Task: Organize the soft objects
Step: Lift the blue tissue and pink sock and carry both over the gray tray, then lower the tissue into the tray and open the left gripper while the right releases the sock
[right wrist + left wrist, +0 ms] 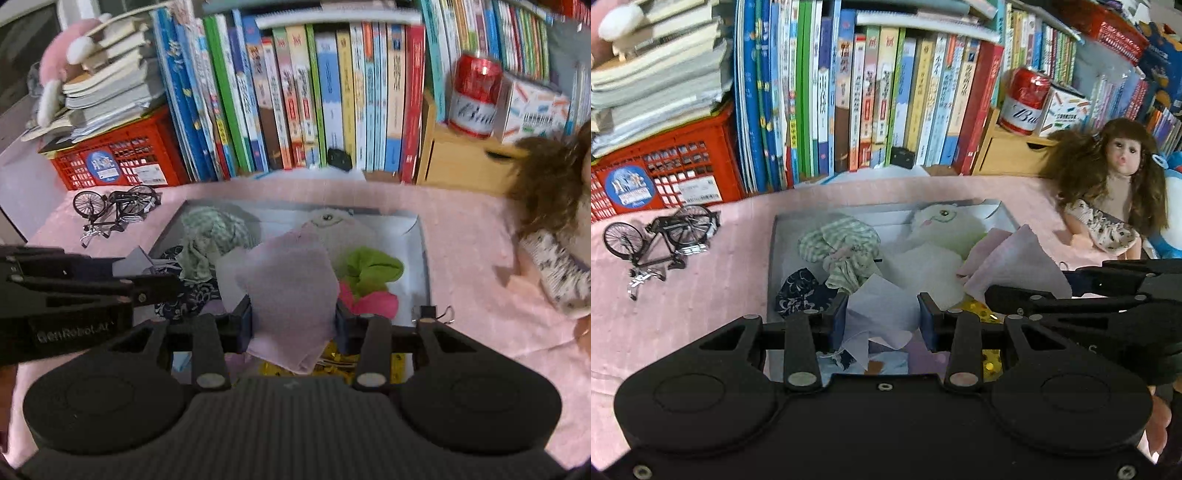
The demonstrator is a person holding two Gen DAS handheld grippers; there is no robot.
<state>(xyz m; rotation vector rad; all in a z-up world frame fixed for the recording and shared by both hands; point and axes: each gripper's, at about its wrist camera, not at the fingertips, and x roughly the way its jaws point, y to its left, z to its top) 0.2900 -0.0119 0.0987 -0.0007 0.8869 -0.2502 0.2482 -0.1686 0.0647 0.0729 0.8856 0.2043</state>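
Note:
A shallow grey box (997, 210) on the pink cloth-covered table holds soft things: a white plush (942, 229), a green checked cloth (838, 243) and a dark blue floral cloth (798, 291). The right wrist view adds a lime green cloth (373, 269) and a magenta one (373, 301). My left gripper (882, 321) is shut on a pale lavender cloth (882, 310) over the box's near end. Beside it, my right gripper (293, 321) is shut on a pink cloth (291, 288), also over the box. I cannot tell whether the two cloths join.
A long-haired doll (1108, 192) sits right of the box and a model bicycle (661, 236) lies to its left. Behind stand a red crate (665, 173) under stacked books, a row of upright books (868, 92), and a wooden drawer unit (1008, 155) bearing a red can (1027, 99).

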